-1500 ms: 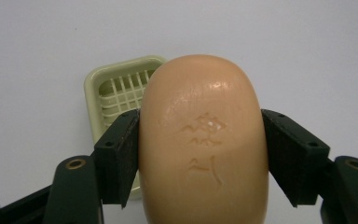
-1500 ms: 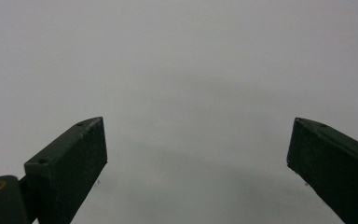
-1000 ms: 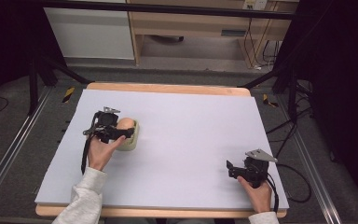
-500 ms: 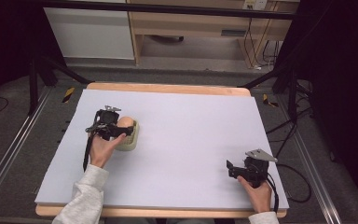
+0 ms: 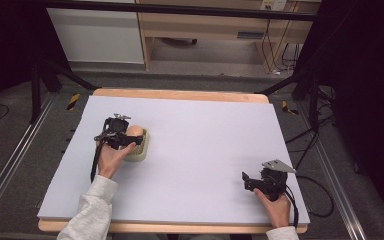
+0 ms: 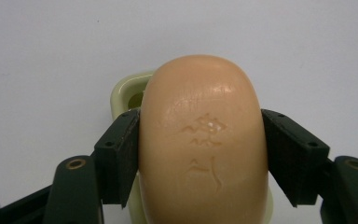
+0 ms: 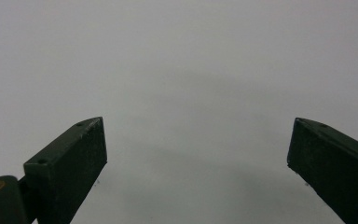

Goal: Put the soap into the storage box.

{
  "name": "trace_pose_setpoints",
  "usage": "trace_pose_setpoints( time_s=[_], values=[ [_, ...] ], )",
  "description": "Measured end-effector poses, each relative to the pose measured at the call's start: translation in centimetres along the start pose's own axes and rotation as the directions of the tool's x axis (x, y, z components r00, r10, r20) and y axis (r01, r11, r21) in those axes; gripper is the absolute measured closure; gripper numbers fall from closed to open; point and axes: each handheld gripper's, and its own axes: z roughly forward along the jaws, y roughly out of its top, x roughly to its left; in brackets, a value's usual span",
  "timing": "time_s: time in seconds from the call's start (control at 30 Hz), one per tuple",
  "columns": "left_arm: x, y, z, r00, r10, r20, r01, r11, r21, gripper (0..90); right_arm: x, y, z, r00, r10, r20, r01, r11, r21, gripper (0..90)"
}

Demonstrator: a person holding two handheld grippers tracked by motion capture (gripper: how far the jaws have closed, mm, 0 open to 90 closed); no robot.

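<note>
The left tongs (image 6: 200, 158) grip the soap (image 6: 203, 144) across its width, its long axis pointing away over the dish (image 6: 123, 93), while the right tongs (image 7: 196, 154) gape open far to the right.

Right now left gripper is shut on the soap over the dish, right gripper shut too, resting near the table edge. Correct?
One error: the right gripper is open; the right gripper view shows its jaws wide apart with nothing between. The left gripper is shut on the soap over the dish, as stated.

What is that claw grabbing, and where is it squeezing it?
The left claw squeezes an orange-tan bar of soap by its two long sides, over a pale green soap dish. The right claw is open, holding nothing.
</note>
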Motion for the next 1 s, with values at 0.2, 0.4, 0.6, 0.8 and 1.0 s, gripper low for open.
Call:
trace_pose_setpoints(
  time_s=[0.2, 0.4, 0.6, 0.8, 1.0],
  values=[
    [0.2, -0.1, 0.5, 1.0000, -0.002, -0.003, 0.002, 1.0000, 0.008, 31.7, 0.1, 0.0, 0.0, 1.0000, -0.005, 0.000, 0.005, 1.000, 0.000, 5.0],
    [0.3, -0.2, 1.2, 1.0000, -0.004, -0.006, 0.004, 0.9997, 0.025, 31.7, 0.1, 0.0, 0.1, 1.0000, -0.007, -0.002, 0.007, 1.000, 0.003, 5.0],
    [0.3, -0.3, 1.3, 1.0000, -0.005, -0.006, 0.006, 0.9994, 0.033, 31.7, 0.1, 0.0, 0.1, 1.0000, -0.005, -0.004, 0.005, 1.000, 0.004, 4.9],
    [0.2, -0.4, 1.7, 1.0000, -0.006, -0.005, 0.006, 0.9992, 0.039, 31.7, 0.1, 0.0, 0.2, 1.0000, -0.005, -0.002, 0.005, 1.000, 0.004, 4.9],
    [0.4, -0.5, 1.8, 0.9999, -0.013, -0.008, 0.013, 0.9989, 0.044, 31.7, 0.2, 0.0, 0.2, 1.0000, -0.002, -0.001, 0.002, 1.000, 0.004, 4.9]
  ],
)
